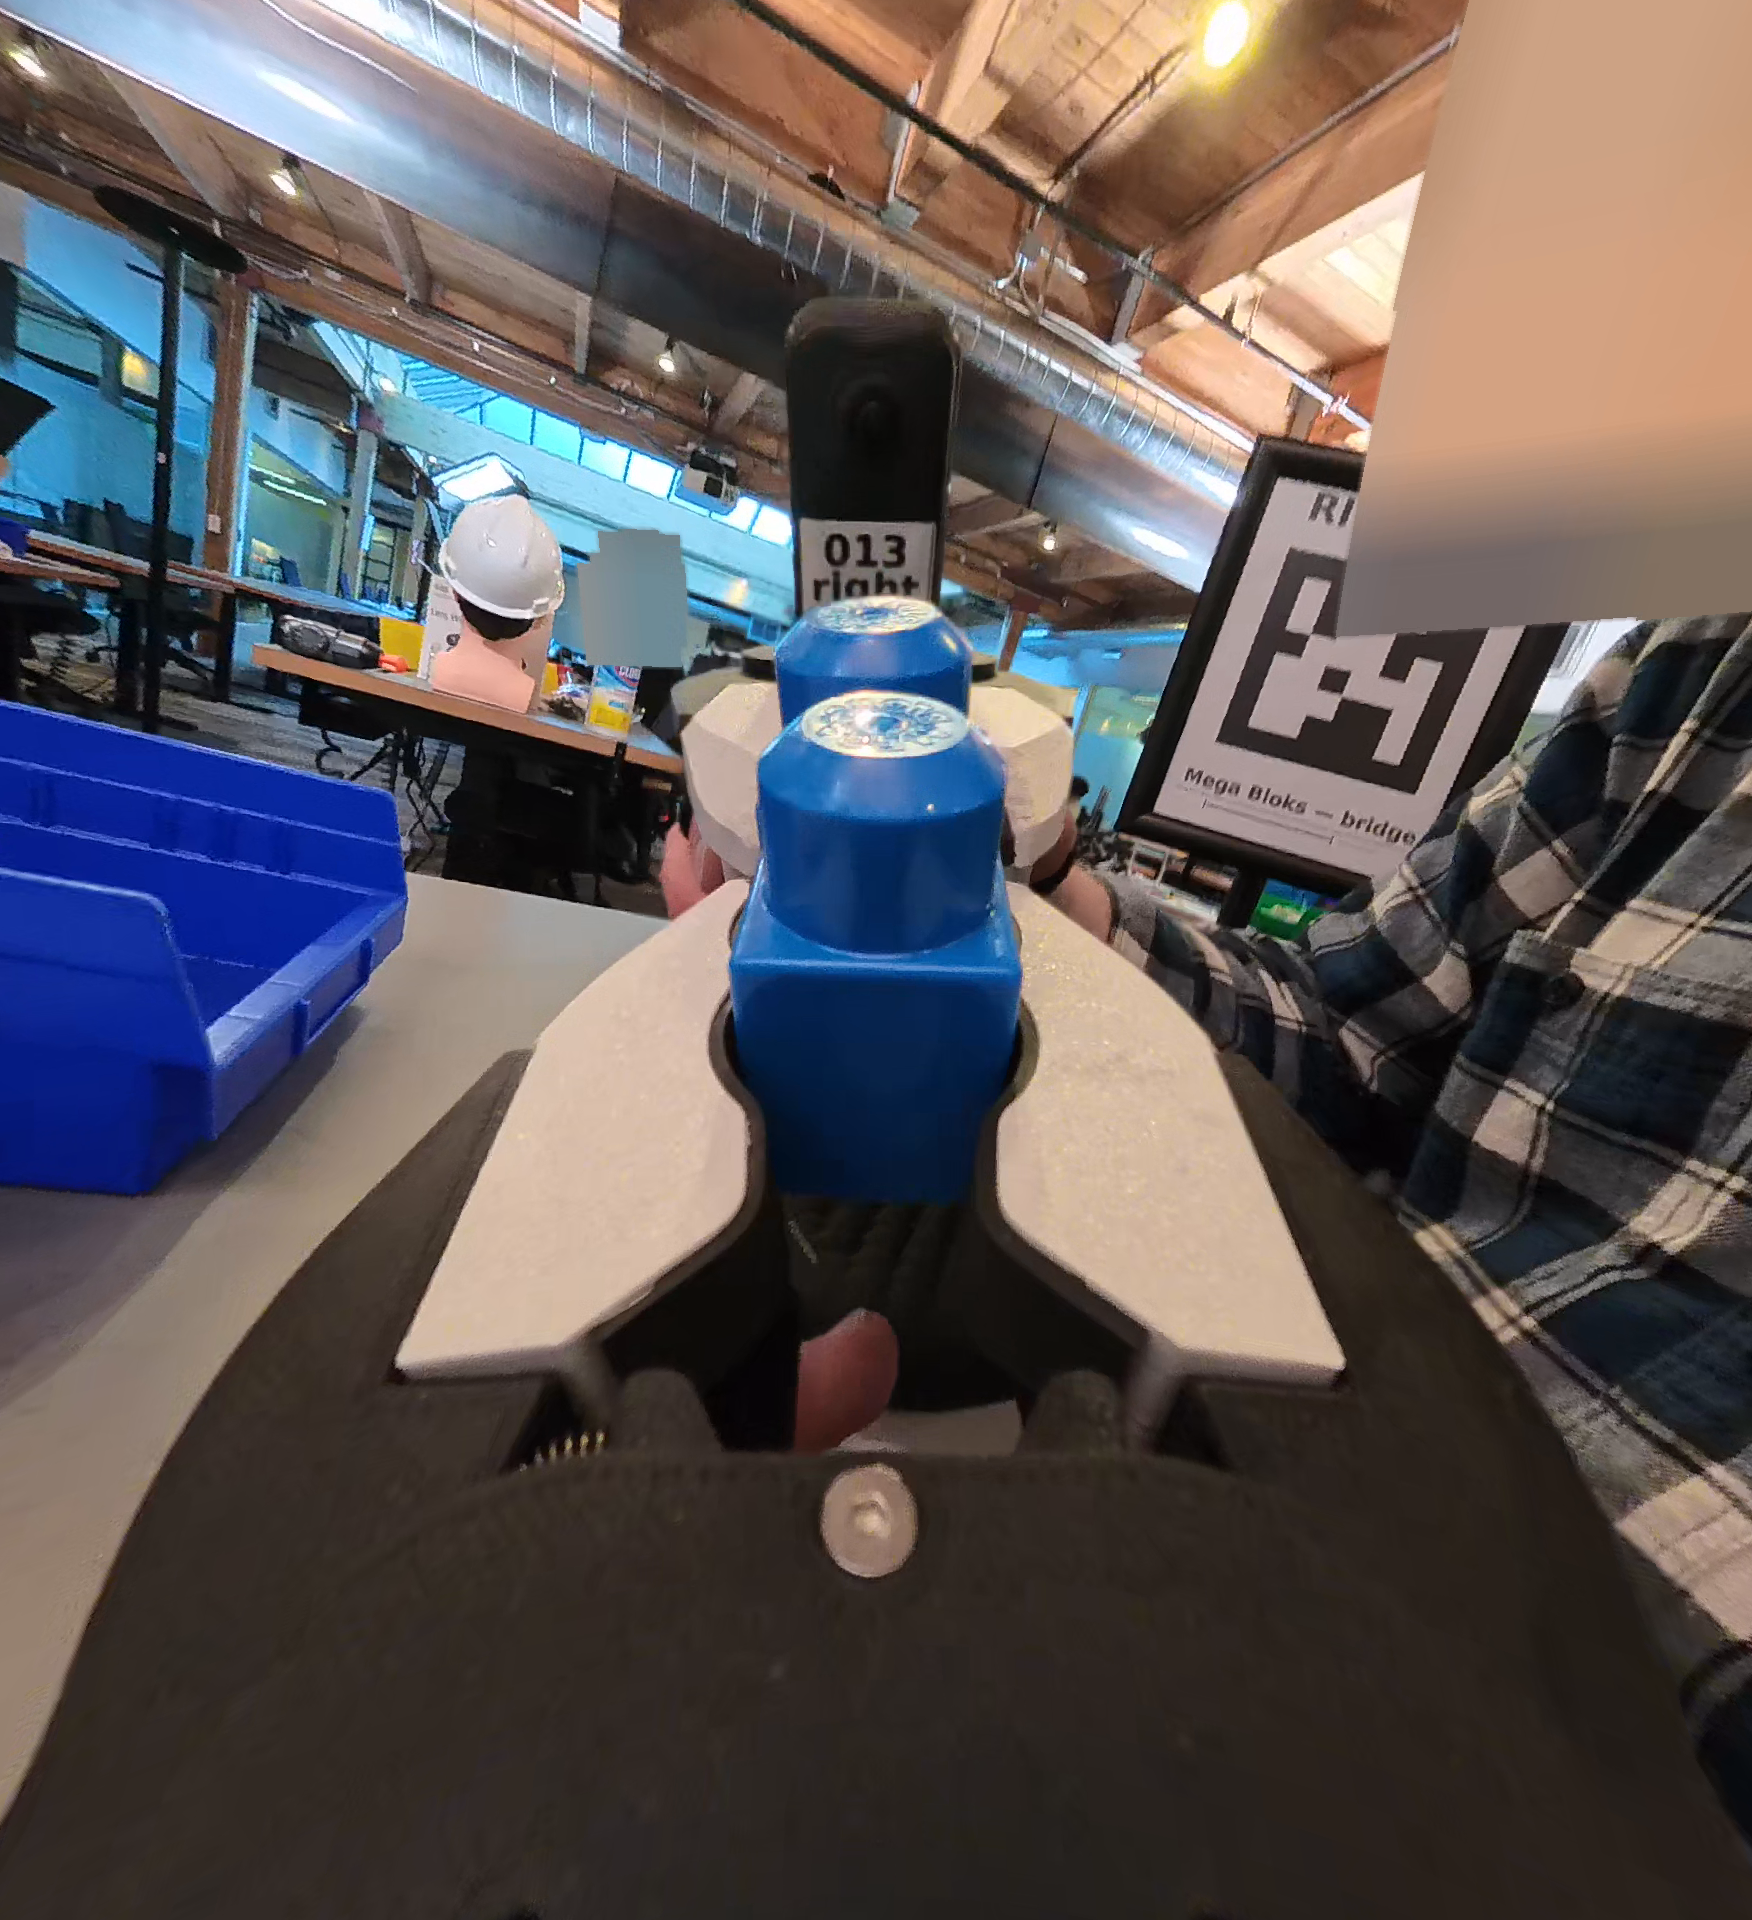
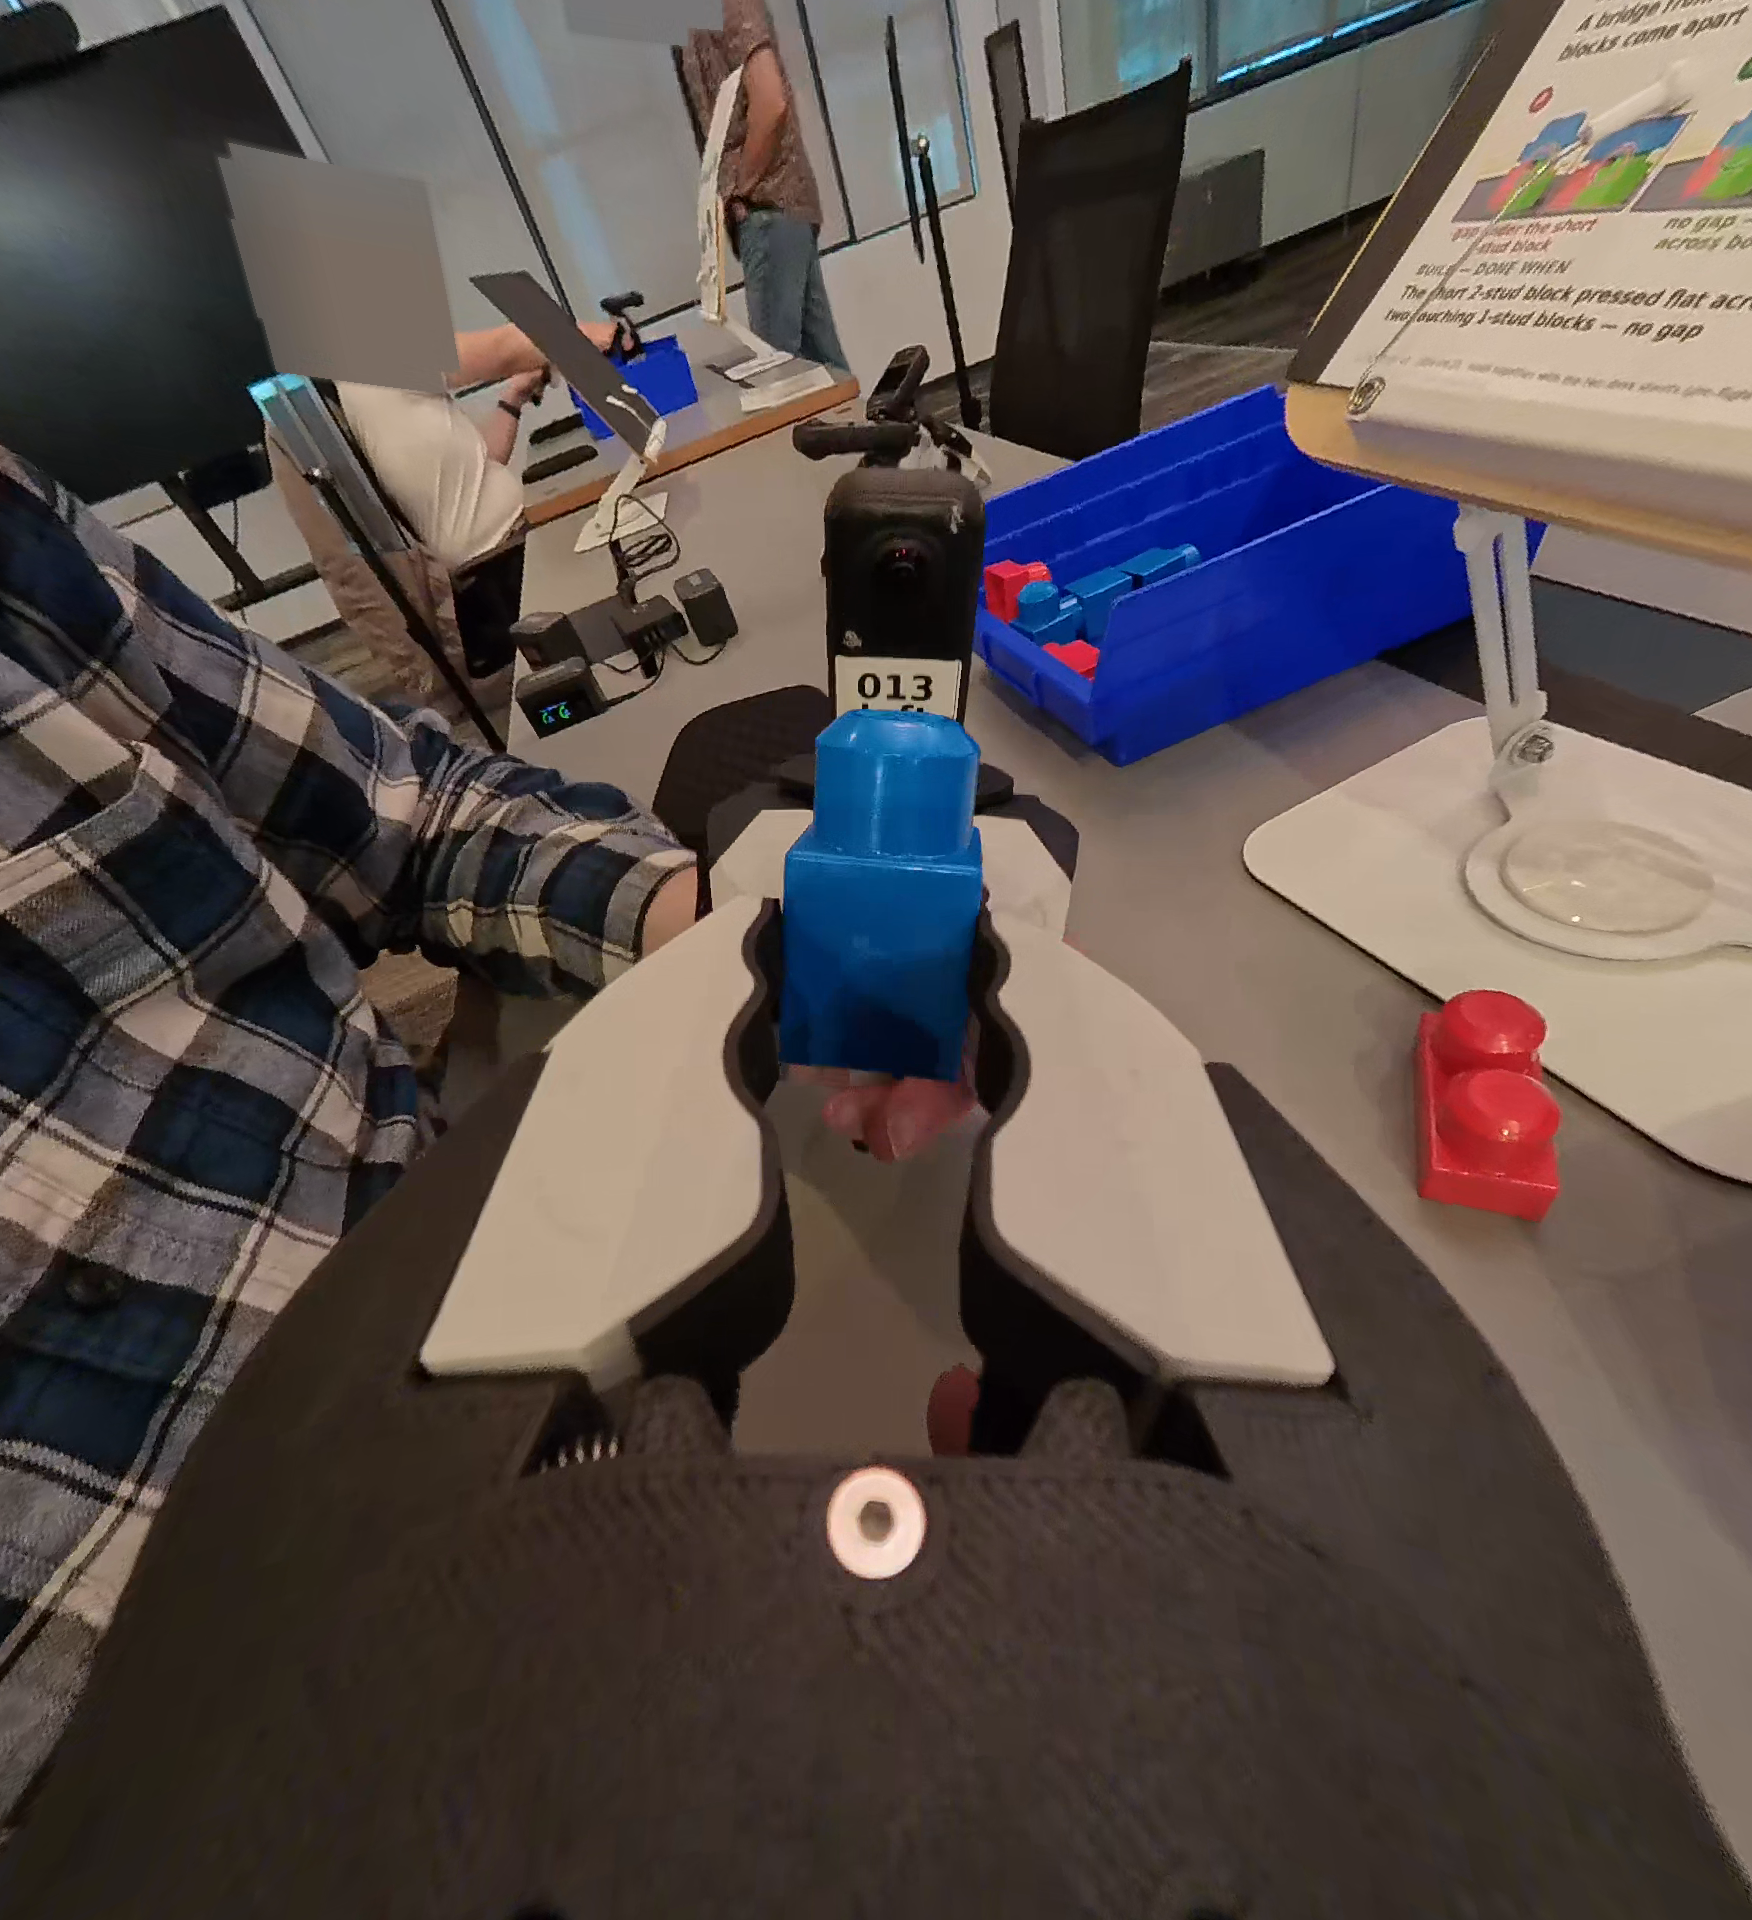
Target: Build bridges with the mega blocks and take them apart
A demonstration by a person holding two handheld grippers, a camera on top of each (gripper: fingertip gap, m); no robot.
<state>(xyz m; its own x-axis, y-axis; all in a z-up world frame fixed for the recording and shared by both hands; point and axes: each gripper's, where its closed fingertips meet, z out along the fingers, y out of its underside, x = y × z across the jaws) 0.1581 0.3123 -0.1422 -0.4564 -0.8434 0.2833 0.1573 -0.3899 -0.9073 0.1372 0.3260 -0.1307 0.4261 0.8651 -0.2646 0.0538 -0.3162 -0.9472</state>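
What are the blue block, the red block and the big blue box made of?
Blue block, gripped by the right gripper: looks like hard, glossy plastic; smooth rounded edges and light glints on its stud.
Red block on the table: probably the same shiny plastic; bright highlights on both studs.
Blue bin: seems thinner moulded plastic, semi-gloss, with ribbed walls.

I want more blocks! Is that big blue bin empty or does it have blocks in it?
Not empty. The blue bin holds several blue blocks and red blocks.
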